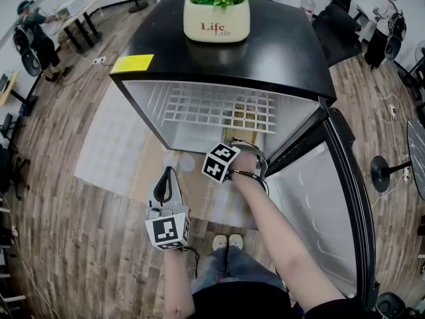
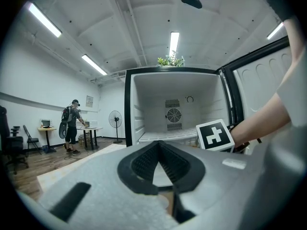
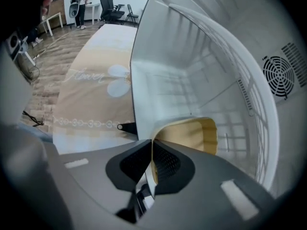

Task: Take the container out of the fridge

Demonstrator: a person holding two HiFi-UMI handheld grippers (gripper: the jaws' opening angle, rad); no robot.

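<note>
The small black fridge [image 1: 292, 52] stands open, its door [image 1: 319, 205] swung out to the right. A tan container [image 1: 243, 117] sits on the fridge floor under the white wire shelf [image 1: 212, 108]. My right gripper [image 1: 247, 146] reaches inside, shut on the container's near rim [image 3: 192, 134]; the thin wall sits between the pads [image 3: 165, 161]. My left gripper [image 1: 166, 186] hangs outside, in front of the fridge and to the left, shut with nothing in it. In the left gripper view, the shut left gripper [image 2: 159, 143] points at the fridge interior [image 2: 175, 114], beside the right gripper's marker cube [image 2: 215, 134].
A potted plant [image 1: 216, 20] stands on the fridge top. A pale mat [image 1: 113, 145] lies on the wood floor in front of the fridge. A person [image 1: 33, 32] stands by desks at far left. Office chairs [image 1: 339, 18] and a fan stand [image 1: 385, 171] are to the right.
</note>
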